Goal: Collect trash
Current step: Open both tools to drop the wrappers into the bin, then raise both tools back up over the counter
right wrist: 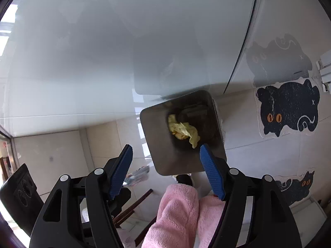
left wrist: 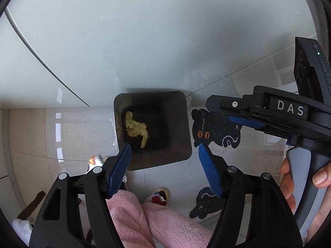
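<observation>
A dark square trash bin (left wrist: 178, 153) stands on the tiled floor below a glass table; it also shows in the right wrist view (right wrist: 161, 144). A crumpled yellow wrapper (left wrist: 135, 127) lies inside it, seen too in the right wrist view (right wrist: 183, 131). My left gripper (left wrist: 164, 165) is open and empty above the bin's near rim. My right gripper (right wrist: 166, 165) is open and empty above the bin; its body shows in the left wrist view (left wrist: 269, 111), held by a hand.
A frosted glass tabletop (left wrist: 144, 41) fills the upper view. Black cat-shaped mats (right wrist: 287, 107) lie on the floor to the right. The person's pink fleece legs (left wrist: 157, 223) and slippers are below. A small wrapper (left wrist: 94, 160) lies on the floor left of the bin.
</observation>
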